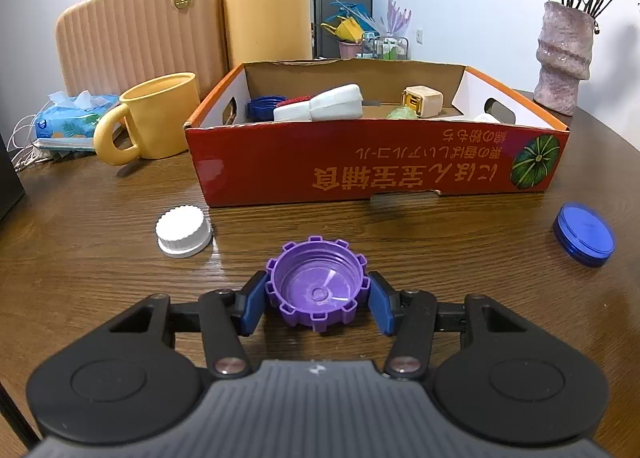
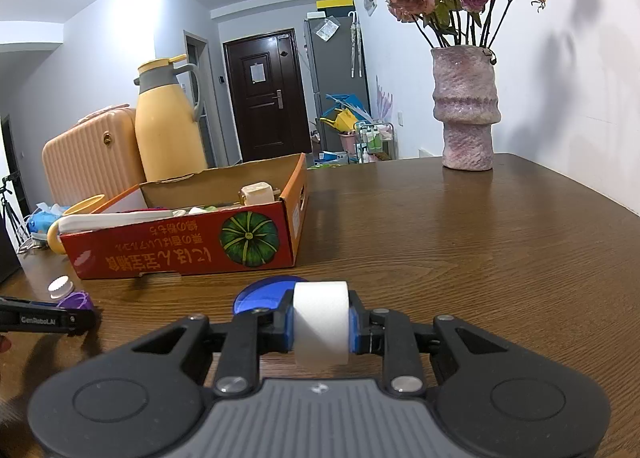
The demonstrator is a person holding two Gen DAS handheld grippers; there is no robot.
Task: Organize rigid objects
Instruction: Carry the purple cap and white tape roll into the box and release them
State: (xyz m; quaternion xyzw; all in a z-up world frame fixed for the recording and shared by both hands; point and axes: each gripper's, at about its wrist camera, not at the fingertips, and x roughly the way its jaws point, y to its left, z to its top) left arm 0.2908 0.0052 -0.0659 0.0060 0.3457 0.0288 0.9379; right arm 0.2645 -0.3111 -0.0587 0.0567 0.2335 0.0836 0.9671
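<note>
Centrally, low in the left view, the left claw [image 1: 318, 300] grips a purple cap [image 1: 317, 285], open side up, its blue pads touching both sides. The right claw [image 2: 320, 324] clamps a white roll [image 2: 320, 322]. Beyond, upper centre, stands the red box [image 1: 360, 166]; white cap [image 1: 184, 232] left, blue lid [image 1: 583, 233] right.

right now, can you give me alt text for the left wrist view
The left tool has its blue pads against either side of a purple, notched plastic bottle cap lying open side up on a brown wooden table. Behind it stands a red cardboard box of small items, with a white ribbed cap to the left and a blue round lid to the right.
</note>
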